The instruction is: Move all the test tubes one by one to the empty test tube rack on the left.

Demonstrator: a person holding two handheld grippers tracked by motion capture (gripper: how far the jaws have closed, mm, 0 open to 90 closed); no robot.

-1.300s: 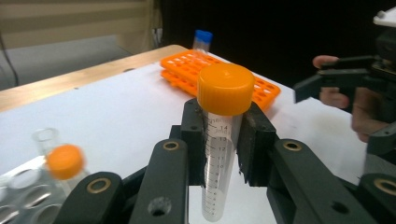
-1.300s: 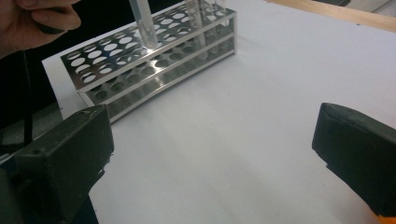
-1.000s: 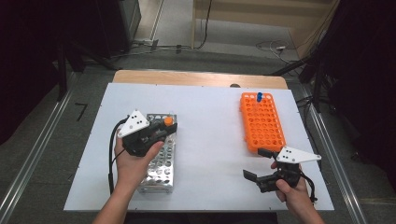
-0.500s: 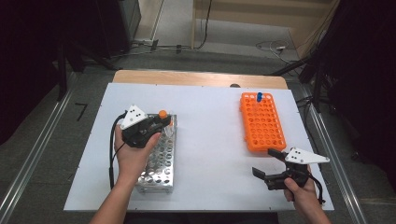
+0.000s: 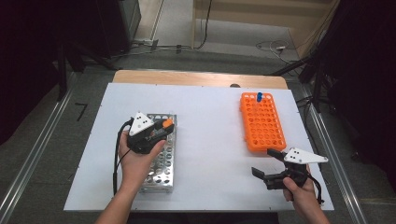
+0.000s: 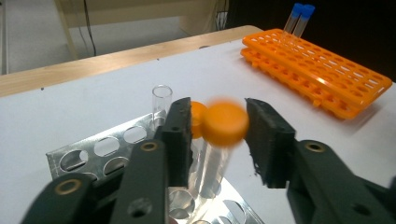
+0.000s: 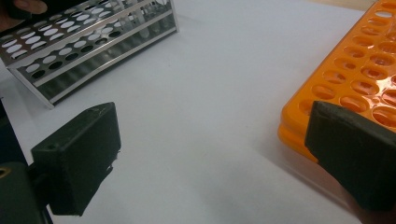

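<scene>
An orange-capped clear tube (image 6: 224,122) stands in the metal rack (image 6: 93,147), blurred, between the jaws of my left gripper (image 6: 219,122). Those jaws have just been opening, and a gap shows beside the cap. A second orange cap (image 6: 198,119) and an uncapped clear tube (image 6: 161,100) stand just behind. In the high view my left gripper (image 5: 164,127) hovers over the far end of the metal rack (image 5: 161,175). My right gripper (image 5: 262,162) is open and holds nothing, close to the near corner of the orange rack (image 5: 261,123).
Two blue-capped tubes (image 6: 299,14) stand at the far end of the orange rack (image 6: 322,70). Both racks rest on a white board (image 5: 210,116) over a wooden table. In the right gripper view, bare board lies between the metal rack (image 7: 84,42) and the orange rack (image 7: 364,70).
My left hand has sunk toward the metal rack with the orange-capped tube, and its jaws have parted around the cap. The right hand has barely shifted.
</scene>
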